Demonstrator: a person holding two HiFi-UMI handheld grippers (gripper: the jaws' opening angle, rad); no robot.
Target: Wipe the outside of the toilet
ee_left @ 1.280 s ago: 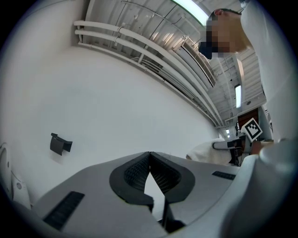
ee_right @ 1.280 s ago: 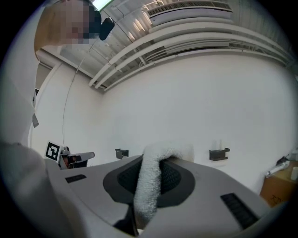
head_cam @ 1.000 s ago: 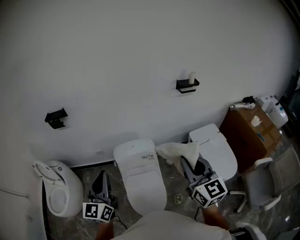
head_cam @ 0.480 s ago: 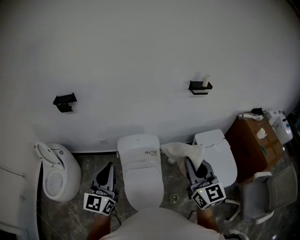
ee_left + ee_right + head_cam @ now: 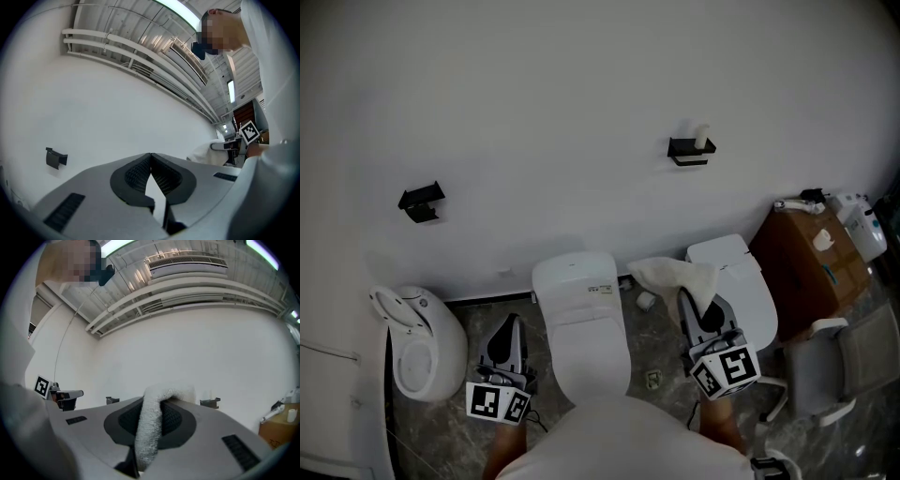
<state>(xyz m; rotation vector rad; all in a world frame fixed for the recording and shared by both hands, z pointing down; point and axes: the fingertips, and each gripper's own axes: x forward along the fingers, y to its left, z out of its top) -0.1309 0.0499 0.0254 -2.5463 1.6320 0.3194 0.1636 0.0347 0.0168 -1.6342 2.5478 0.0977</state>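
The right hand-held gripper point(image 5: 694, 305), clamped on the white cloth point(image 5: 673, 274), had drifted rightward, held clear of the toilet point(image 5: 586, 328) on its right; the left hand-held gripper point(image 5: 508, 328) hung closed and empty. Wiping apparently remained entirely undone.

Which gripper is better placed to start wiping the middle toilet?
Right. The right gripper is shut on the white cloth, just right of the toilet. The left gripper is shut with nothing in its jaws.

Open floor strip point(image 5: 473, 336) left of middle toilet point(image 5: 586, 328), left toilet point(image 5: 417, 352) bounding it, right strip point(image 5: 652, 339) crowded by white cloth point(image 5: 670, 275), small floor object point(image 5: 645, 301), right toilet point(image 5: 741, 291)
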